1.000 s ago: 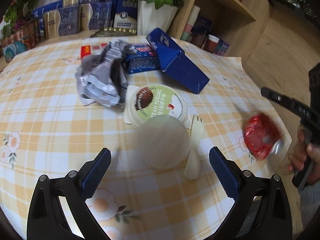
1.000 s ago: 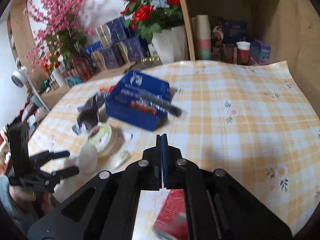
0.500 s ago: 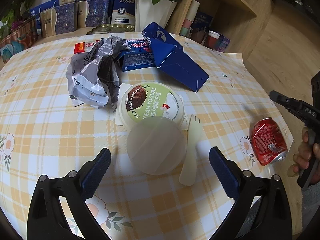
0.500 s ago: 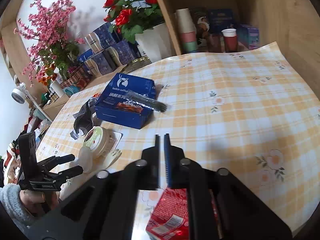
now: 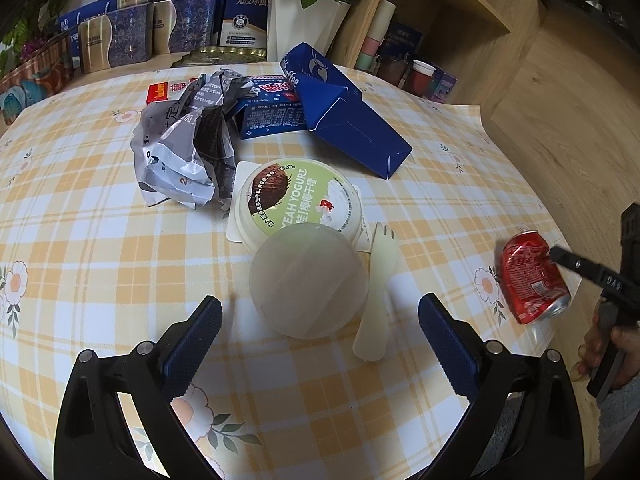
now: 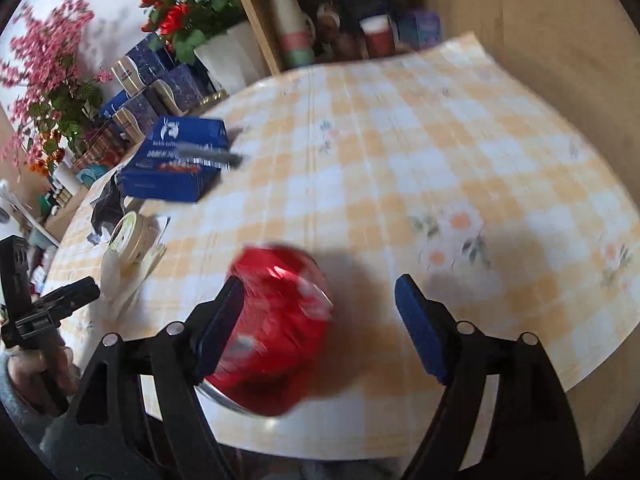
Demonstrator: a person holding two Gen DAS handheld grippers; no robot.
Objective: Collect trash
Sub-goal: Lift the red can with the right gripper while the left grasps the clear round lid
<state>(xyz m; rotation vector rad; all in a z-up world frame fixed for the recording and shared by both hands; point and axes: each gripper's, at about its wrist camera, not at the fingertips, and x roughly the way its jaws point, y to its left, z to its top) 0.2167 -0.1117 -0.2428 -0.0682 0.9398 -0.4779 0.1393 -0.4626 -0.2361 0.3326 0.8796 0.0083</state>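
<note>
Now your right tongs (image 6: pixel 320 312) have just been opening; jaws stand apart, with the red can (image 6: pixel 276 332) lying on its side between them at the near right edge of the bench (image 6: pixel 400 152), close against the left finger, clear of the right one. Your left tongs (image 5: pixel 320 344) are spread wide, empty, above the cup (image 5: pixel 308 280) mid-bench, spoon (image 5: pixel 376 292) beside it.

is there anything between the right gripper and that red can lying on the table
Nothing visible. The right gripper, whose jaws have just been opening, stands open with the red can lying on the table between its fingers, hard against the left one; a clear gap remains beside the right one.
</note>
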